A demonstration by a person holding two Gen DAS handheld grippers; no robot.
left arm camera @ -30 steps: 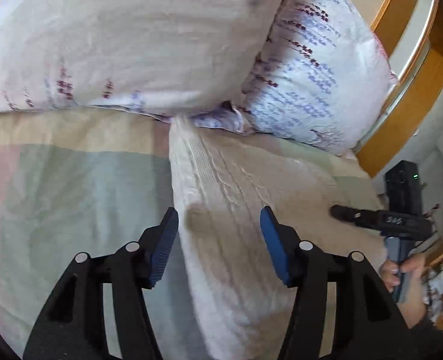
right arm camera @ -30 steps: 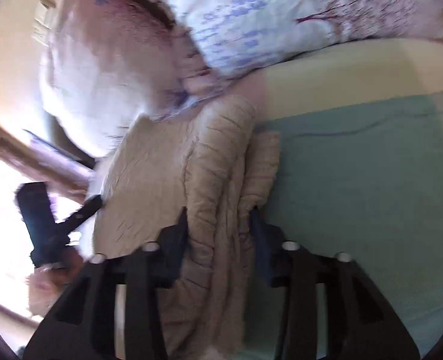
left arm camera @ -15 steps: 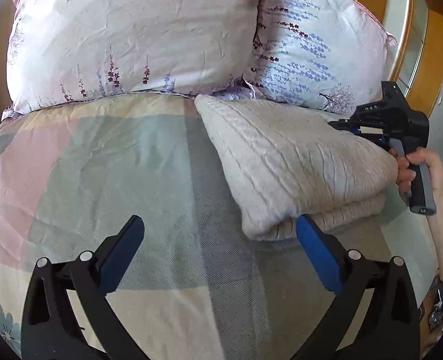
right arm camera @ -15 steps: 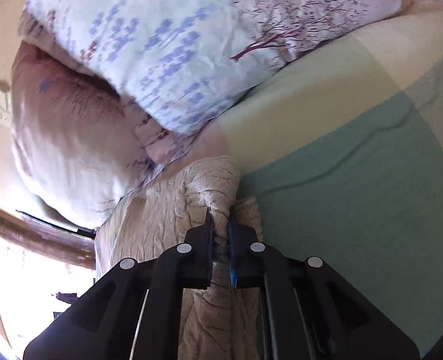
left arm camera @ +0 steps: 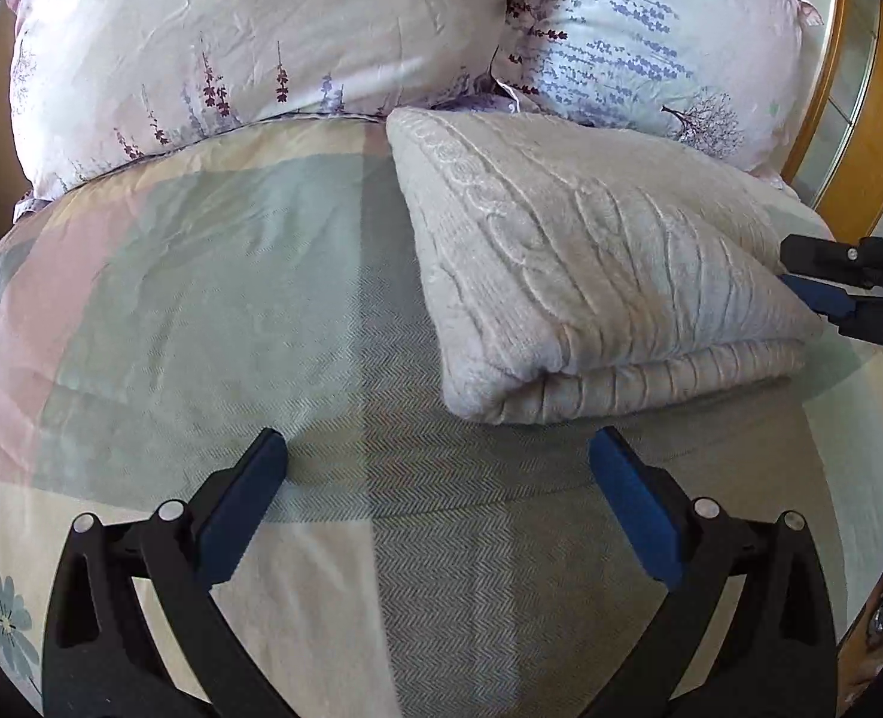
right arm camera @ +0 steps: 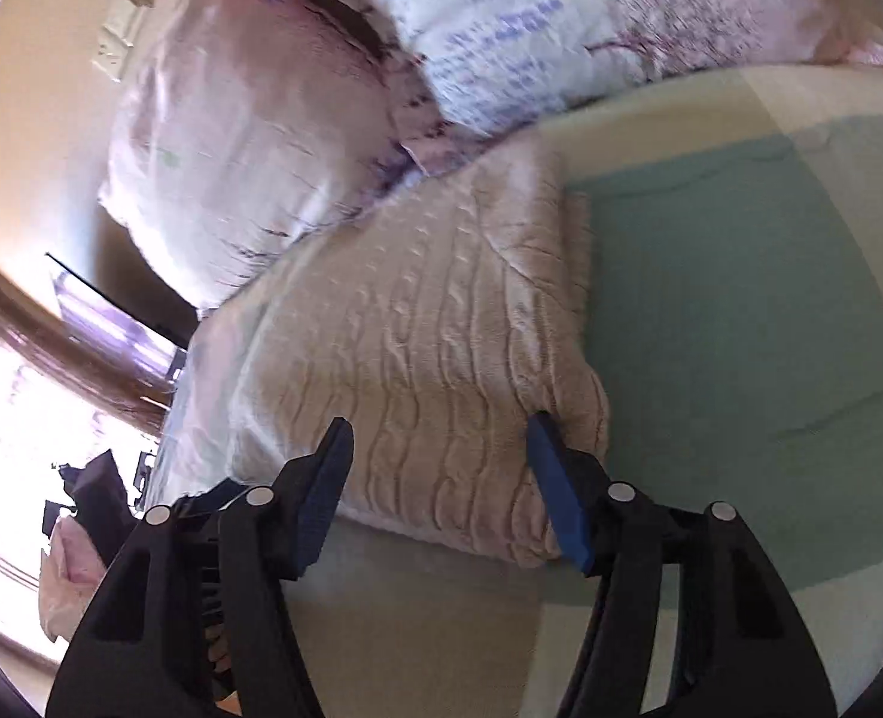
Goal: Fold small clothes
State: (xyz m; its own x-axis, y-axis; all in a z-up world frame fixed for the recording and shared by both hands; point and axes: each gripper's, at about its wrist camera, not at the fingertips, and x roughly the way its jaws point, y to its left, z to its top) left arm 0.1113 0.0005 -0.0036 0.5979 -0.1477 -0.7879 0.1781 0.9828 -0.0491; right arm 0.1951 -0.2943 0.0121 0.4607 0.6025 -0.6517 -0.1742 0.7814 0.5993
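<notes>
A folded cream cable-knit sweater (left arm camera: 591, 263) lies on the bed against the pillows; it also shows in the right wrist view (right arm camera: 429, 347). My left gripper (left arm camera: 435, 478) is open and empty, just in front of the sweater's near folded edge, above the bedspread. My right gripper (right arm camera: 435, 449) is open, its jaws standing over the sweater's near edge with nothing clamped. In the left wrist view the right gripper (left arm camera: 830, 293) sits at the sweater's right corner.
Two floral pillows (left arm camera: 250, 48) (left arm camera: 651, 36) lie behind the sweater. The pastel patchwork bedspread (left arm camera: 202, 323) covers the bed. A wooden headboard frame (left arm camera: 860, 137) is at the far right. A bright window (right arm camera: 17, 419) shows at the left of the right wrist view.
My left gripper opened wide and drew back from the sweater. My right gripper was shut on the sweater's edge half a second ago and has now opened and let it go.
</notes>
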